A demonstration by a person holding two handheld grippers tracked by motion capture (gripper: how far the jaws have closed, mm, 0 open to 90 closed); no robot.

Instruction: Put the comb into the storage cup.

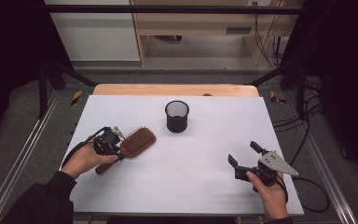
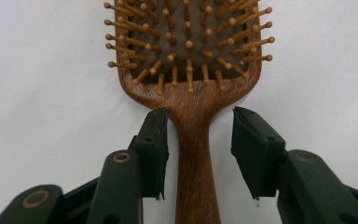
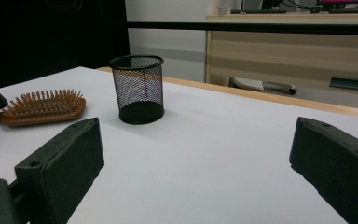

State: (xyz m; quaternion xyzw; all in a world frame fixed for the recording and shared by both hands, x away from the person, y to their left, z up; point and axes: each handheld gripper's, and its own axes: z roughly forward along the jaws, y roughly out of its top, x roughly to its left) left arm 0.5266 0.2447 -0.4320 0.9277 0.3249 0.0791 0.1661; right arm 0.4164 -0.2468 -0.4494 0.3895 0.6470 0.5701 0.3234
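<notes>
Both grippers agape: left gripper (image 2: 199,154) straddling hairbrush (image 2: 189,70) handle, seemingly untouched; right gripper (image 3: 196,172) well apart

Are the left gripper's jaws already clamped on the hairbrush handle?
No: the left gripper has its jaws either side of the hairbrush handle with gaps.

Hairbrush (image 1: 137,142) — near mesh cup (image 1: 177,116).

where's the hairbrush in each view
High view: hairbrush left of centre on the white table, at the left gripper.
Left gripper view: top centre, handle running down between the open jaws.
Right gripper view: far left, bristles up.
Shared landmark: the mesh cup, right of the brush.
</notes>
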